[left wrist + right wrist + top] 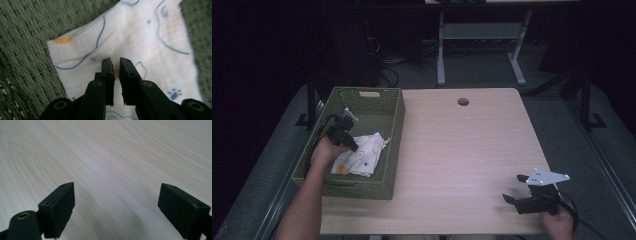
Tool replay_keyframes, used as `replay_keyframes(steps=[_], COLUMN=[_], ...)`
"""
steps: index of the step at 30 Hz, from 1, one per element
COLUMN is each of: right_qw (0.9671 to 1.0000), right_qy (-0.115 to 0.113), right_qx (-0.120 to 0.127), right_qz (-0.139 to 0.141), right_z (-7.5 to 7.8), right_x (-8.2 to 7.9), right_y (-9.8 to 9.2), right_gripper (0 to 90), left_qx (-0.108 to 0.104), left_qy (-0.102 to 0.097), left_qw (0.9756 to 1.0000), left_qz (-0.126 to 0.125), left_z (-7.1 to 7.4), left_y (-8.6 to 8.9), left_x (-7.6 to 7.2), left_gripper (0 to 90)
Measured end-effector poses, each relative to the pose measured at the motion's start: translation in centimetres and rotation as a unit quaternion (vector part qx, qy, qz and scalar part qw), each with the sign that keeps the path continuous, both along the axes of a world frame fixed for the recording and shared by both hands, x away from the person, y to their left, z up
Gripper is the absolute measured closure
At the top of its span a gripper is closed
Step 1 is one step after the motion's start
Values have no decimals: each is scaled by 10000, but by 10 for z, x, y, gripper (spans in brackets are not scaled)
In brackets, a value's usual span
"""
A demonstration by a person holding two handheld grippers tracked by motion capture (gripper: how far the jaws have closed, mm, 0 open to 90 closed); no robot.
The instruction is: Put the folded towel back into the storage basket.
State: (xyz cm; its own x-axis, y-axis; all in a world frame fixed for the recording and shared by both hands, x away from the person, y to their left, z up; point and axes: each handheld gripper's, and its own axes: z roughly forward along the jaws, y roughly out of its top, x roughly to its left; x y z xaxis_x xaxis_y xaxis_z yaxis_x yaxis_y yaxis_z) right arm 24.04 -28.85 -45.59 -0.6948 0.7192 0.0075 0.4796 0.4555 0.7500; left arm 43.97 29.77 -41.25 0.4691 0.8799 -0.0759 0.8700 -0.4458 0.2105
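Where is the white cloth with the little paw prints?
In the high view, the cloth lies inside the green woven basket at the table's left side, right under the left gripper.

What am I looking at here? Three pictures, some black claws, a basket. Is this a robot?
No robot: a person sits at a wooden table with a hand-held two-jaw gripper in each hand. The wide picture comes from a camera above; the other two come from cameras riding on each gripper. The left gripper reaches into a green woven basket, its jaws nearly shut just over a white printed cloth; whether they pinch it is hard to tell. The right gripper rests near the table's right front corner, jaws wide open, holding nothing.
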Motion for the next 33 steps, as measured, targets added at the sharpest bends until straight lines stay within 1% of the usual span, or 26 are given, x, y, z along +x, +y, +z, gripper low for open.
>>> replay_keyframes(steps=[1,2,3,4,5,7,8,9,11,12,13,14,16,17,22,24,27,28,30,31,32,33], right_qw=[10000,10000,10000,10000,10000,10000,10000,10000,10000,10000,10000,10000,10000,10000,10000,10000,10000,10000,10000,10000,10000,10000], right_qy=[4,4,15,10,11,8,10,-33,-28,-37,-41,-20,-35,-41,-23,-24,0,0,-38,-3,9,12], right_qx=[33,33,31,31,31,20,28,-24,22,27,22,28,-3,-10,-30,5,-25,-25,-1,7,4,-9], right_qz=[-7,-7,-5,-2,-4,2,-2,6,6,17,24,5,36,46,53,44,29,29,32,1,13,29], right_z=[0,0,0,0,0,0,0,1,1,1,1,1,1,1,1,1,1,1,0,0,-1,-2], right_x=[0,0,0,0,0,0,0,-1,-1,-2,-1,-1,0,0,0,0,0,0,0,0,1,1], right_y=[1,1,1,1,1,0,1,0,1,0,0,1,1,1,1,0,0,0,0,0,0,0], right_gripper=[135,135,135,135,136,135,135,135,135,135,135,135,135,135,135,135,135,135,136,135,135,136], left_qx=[19,19,117,144,144,30,48,88,76,80,68,65,-95,-193,-278,-303,-469,-469,-634,-707,-757,-762], left_qy=[37,37,88,86,86,41,37,28,-16,-15,-39,-89,-169,-262,-331,-362,-476,-476,-533,-560,-610,-641], left_qw=[10000,10000,9999,9999,9999,9999,9999,9999,9998,9999,9999,9999,9997,9993,9990,9988,9976,9976,9964,9958,9951,9949], left_qz=[24,24,-7,-10,-10,135,125,120,156,125,150,116,148,186,150,155,152,152,155,147,164,140], left_z=[-4,-4,-8,-13,-13,-12,-11,-9,-7,-5,-3,0,5,8,11,13,18,18,22,24,26,28], left_y=[-1,-1,-2,-3,-3,-2,-1,-1,-1,0,-1,0,0,0,-2,-3,-5,-5,-6,-6,-7,-7], left_x=[0,0,1,2,2,3,4,3,2,1,0,-1,-4,-7,-12,-14,-20,-20,-24,-26,-28,-29], left_gripper=[819,818,813,814,816,815,812,792,785,778,769,762,745,737,702,686,649,637,631,628,620,615])
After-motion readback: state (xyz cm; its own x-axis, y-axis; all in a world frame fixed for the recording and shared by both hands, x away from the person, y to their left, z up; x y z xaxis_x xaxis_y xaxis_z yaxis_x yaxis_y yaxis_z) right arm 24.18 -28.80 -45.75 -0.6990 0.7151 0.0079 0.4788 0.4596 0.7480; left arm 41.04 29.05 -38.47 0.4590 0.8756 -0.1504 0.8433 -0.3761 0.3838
